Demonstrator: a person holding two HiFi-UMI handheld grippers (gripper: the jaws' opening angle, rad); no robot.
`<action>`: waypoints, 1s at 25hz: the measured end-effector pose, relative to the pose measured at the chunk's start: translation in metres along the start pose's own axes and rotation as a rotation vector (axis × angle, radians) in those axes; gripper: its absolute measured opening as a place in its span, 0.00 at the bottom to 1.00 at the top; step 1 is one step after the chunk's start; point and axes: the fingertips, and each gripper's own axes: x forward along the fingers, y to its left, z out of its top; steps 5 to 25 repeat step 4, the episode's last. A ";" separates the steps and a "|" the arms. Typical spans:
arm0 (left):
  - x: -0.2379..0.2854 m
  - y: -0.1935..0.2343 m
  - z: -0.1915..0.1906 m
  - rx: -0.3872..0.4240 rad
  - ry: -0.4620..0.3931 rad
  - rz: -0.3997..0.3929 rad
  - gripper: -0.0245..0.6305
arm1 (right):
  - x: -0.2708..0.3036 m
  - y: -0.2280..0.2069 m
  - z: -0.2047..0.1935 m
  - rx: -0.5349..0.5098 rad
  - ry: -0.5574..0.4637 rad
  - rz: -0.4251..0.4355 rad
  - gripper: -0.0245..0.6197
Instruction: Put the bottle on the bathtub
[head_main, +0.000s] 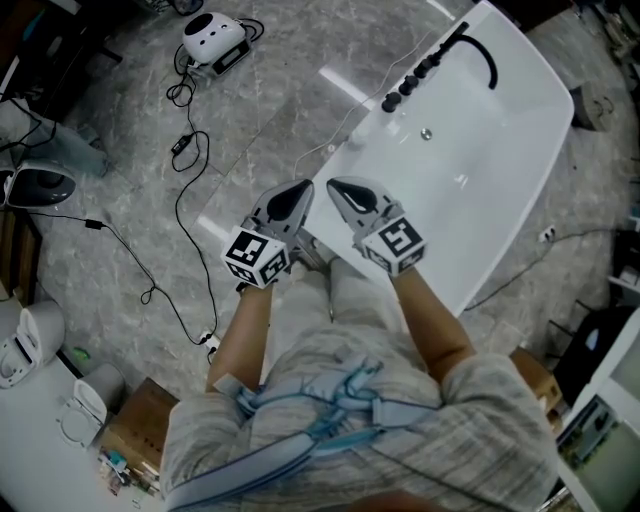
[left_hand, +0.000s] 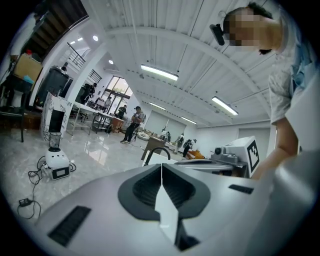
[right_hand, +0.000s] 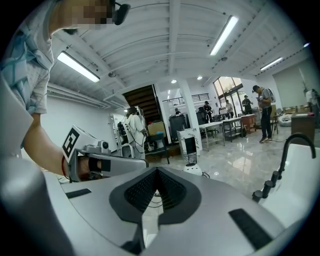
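**Inspector:** Jaws first.

**Recorder:** The left gripper (left_hand: 161, 172) has its jaws together with nothing between them. The right gripper (right_hand: 156, 176) is the same, closed and empty. Both are held side by side in front of the person, near the end of the white bathtub (head_main: 505, 205).

**Inspector:** The bottle?

**Recorder:** I cannot make it out in any view. Neither gripper holds it. I see no bottle on the tub rim by the black faucet (head_main: 478, 45) and knobs (head_main: 410, 82). On the floor only a blender (head_main: 210, 38) with its cable is identifiable.

**Inspector:** Which step?

**Recorder:** I judge no carry is under way, and this is a resting stance. Whether the placing is pending or done cannot be settled. If it is pending, the next move calls for finding the bottle, opening one pair of jaws and closing them around its body.
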 end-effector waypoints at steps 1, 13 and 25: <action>-0.001 0.000 -0.001 -0.001 0.000 0.001 0.04 | 0.000 0.001 -0.001 0.004 0.001 0.000 0.04; -0.004 -0.001 -0.005 -0.005 0.003 0.002 0.04 | 0.000 0.005 -0.005 0.007 0.007 -0.003 0.04; -0.004 -0.001 -0.005 -0.005 0.003 0.002 0.04 | 0.000 0.005 -0.005 0.007 0.007 -0.003 0.04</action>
